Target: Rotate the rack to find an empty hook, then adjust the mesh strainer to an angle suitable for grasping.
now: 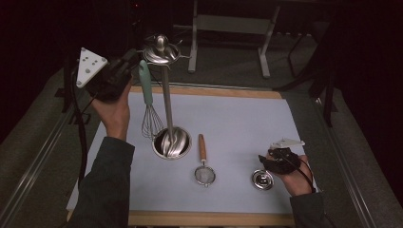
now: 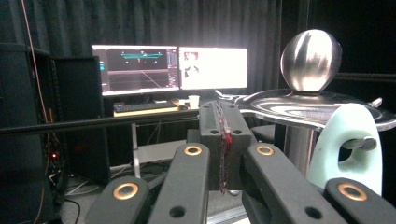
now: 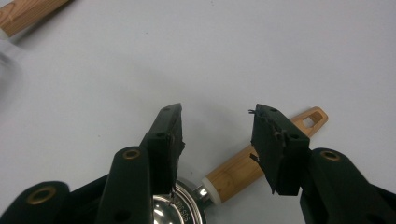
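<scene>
Two grippers: my left gripper (image 1: 124,66) is closed empty beside the hung whisk (image 1: 149,107), my right gripper (image 3: 217,140) gaping over the ladle (image 3: 243,168) to grab it.

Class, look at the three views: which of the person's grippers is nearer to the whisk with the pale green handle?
Left. The left gripper, jaws shut, is raised right beside the whisk handle hanging on the steel stand. The right gripper, open, sits low across the table by a small ladle.
</scene>
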The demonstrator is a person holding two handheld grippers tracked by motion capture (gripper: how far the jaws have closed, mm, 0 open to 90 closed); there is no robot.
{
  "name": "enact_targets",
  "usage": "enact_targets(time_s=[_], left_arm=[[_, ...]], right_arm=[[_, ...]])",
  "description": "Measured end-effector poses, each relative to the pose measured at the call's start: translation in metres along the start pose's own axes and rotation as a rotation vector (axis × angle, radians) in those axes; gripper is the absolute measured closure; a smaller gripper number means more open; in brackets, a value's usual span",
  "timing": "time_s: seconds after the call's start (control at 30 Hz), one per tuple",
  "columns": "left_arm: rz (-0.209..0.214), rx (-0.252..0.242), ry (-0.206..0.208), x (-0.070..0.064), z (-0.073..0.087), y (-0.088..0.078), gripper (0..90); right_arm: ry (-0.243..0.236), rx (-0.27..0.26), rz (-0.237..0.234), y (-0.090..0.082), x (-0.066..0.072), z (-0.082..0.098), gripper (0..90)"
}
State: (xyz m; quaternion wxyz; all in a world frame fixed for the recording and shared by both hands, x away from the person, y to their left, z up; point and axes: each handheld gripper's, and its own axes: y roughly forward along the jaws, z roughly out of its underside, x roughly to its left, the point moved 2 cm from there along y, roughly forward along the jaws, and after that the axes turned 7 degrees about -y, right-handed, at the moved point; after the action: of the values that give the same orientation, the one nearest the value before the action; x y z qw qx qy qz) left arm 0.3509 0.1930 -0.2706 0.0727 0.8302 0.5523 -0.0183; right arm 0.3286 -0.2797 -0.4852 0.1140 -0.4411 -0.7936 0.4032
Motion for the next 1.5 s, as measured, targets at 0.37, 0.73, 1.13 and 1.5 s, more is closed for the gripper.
enact_targets(time_s=[0.37,0.73,1.13,1.5], left_arm=[[-0.028,0.098,-0.014,0.022,0.022,-0.024,87.7],[-0.082,0.328,-0.007,0.046,0.098,-0.037,82.1],[-0.133,0.494,-0.074,0.058,0.186,-0.056,76.2],[-0.123,0.597,-0.165,0.051,0.258,-0.072,67.7]], right_arm=[[0.006,-0.001,0.001,-0.001,-0.001,0.001,52.7],[0.004,0.004,-0.015,0.003,0.003,0.000,52.6],[-0.010,-0.012,-0.052,0.006,0.012,-0.007,52.1],[-0.044,-0.028,-0.149,0.023,0.046,-0.026,53.0]])
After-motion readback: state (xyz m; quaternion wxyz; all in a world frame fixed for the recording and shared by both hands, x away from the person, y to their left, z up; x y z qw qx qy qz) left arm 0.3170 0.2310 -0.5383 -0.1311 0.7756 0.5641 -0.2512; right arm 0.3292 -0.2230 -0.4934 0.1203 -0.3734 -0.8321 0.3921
